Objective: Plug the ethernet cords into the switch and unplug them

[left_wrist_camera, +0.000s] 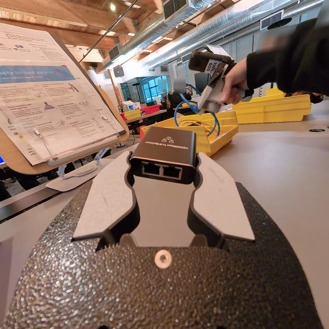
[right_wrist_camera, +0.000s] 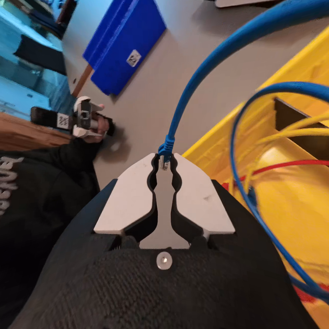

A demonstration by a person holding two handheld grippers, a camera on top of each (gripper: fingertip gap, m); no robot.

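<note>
left gripper (left_wrist_camera: pixel 162 170): clamped on black switch (left_wrist_camera: pixel 165 153), ports facing camera;
right gripper (right_wrist_camera: pixel 164 162): pinching blue cord (right_wrist_camera: pixel 195 80) plug, above yellow bin (right_wrist_camera: pixel 267 178)

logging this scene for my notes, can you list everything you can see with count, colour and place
switch: one, black, two empty ports facing the camera, between the left gripper's fingertips
blue ethernet cord: one, plug pinched at the right gripper's tips, looping back into the nearest bin
yellow cords: a few, in that bin
red cord: one, same bin
yellow bins: several, on the table behind the switch
blue bin: one, on the table
document stand: one, wooden, holding a printed sheet, left of the switch
table: one, grey
left gripper: shut on the switch
right gripper: shut on the cord's plug
</note>
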